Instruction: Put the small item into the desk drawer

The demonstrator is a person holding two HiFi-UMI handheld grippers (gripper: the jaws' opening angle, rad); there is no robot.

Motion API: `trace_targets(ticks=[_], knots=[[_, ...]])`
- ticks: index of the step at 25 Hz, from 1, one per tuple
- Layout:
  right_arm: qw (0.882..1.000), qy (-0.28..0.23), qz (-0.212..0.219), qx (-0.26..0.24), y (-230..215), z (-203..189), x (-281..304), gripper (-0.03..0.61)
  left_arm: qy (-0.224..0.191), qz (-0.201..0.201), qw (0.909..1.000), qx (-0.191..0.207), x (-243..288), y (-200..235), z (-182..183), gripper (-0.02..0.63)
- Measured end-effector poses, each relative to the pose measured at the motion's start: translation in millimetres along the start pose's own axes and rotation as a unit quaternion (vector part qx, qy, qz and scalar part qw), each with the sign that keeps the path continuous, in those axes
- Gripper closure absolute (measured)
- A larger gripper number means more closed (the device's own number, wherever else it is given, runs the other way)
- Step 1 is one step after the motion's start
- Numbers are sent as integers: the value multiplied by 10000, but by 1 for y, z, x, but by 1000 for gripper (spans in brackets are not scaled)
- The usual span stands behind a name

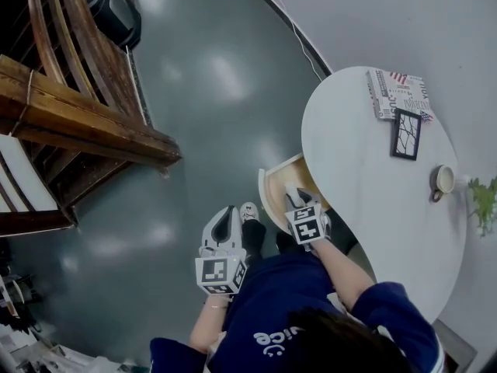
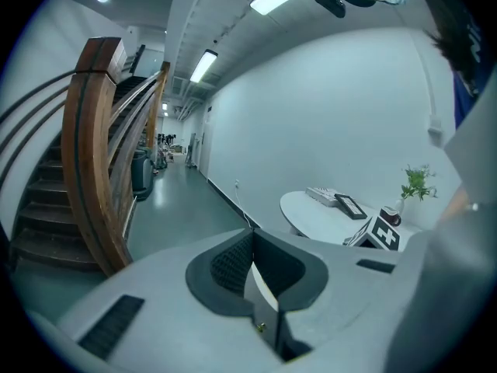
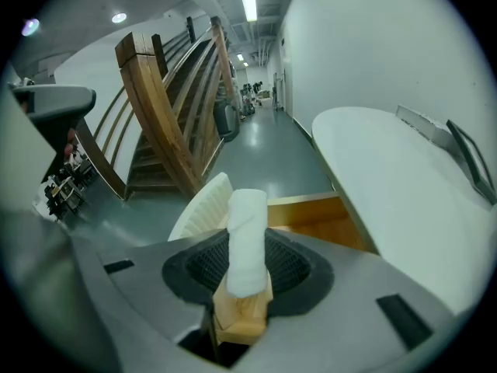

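1. My right gripper [image 1: 298,202] is held out low in front of the person's body. It points toward 12 o'clock, over the open desk drawer [image 1: 278,179].
2. Its jaws are clenched on the small item [image 3: 247,235], a white roll on a tan block. The roll stands upright between my pads, above the drawer's wooden inside and not yet set down.
3. My left gripper [image 1: 227,217] hangs at about 8 o'clock from the right one, out over the floor. It points the same way, with its jaws pressed together on nothing.
4. The white round table [image 1: 357,169] spreads from 1 to 3 o'clock of the drawer, its edge overhanging the drawer's right side.
5. On the table's far part lie a magazine [image 1: 396,92] and a black frame [image 1: 407,134], with a cup [image 1: 444,179] and a plant [image 1: 483,202] at its 3 o'clock rim.
6. A wooden staircase [image 1: 85,123] stands well apart at 10 o'clock. A shoe [image 1: 248,210] shows on the floor between my two grippers.
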State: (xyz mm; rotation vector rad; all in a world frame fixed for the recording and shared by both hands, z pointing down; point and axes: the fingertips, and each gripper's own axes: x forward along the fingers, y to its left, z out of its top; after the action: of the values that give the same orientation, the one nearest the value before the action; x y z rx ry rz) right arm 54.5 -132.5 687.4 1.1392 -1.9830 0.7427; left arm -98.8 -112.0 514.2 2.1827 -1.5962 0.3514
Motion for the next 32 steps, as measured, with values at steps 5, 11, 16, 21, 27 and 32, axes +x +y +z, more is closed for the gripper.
trace_targets(ticks=[5,11,16,21,27,32], knots=[[9993,327,-86,-136,-5,-12,19,442,151,82,9998,31,-7,12,-6,611],[9968,688,-97,-384,-11,-28,44,442,262,267,9992,107,-17,29,-7,611],[9923,1073,-4,-611,-16,-38,65,440,376,404,9984,102,-20,40,-14,611],[9868,1331,59,-916,-22,-46,87,439,515,373,9978,204,-20,39,-20,611],[9780,1568,205,-1363,-22,-58,110,439,830,254,9961,167,-12,32,-37,611],[9726,1765,240,-1496,-23,-68,126,437,1059,5,9940,271,-7,13,-52,611]])
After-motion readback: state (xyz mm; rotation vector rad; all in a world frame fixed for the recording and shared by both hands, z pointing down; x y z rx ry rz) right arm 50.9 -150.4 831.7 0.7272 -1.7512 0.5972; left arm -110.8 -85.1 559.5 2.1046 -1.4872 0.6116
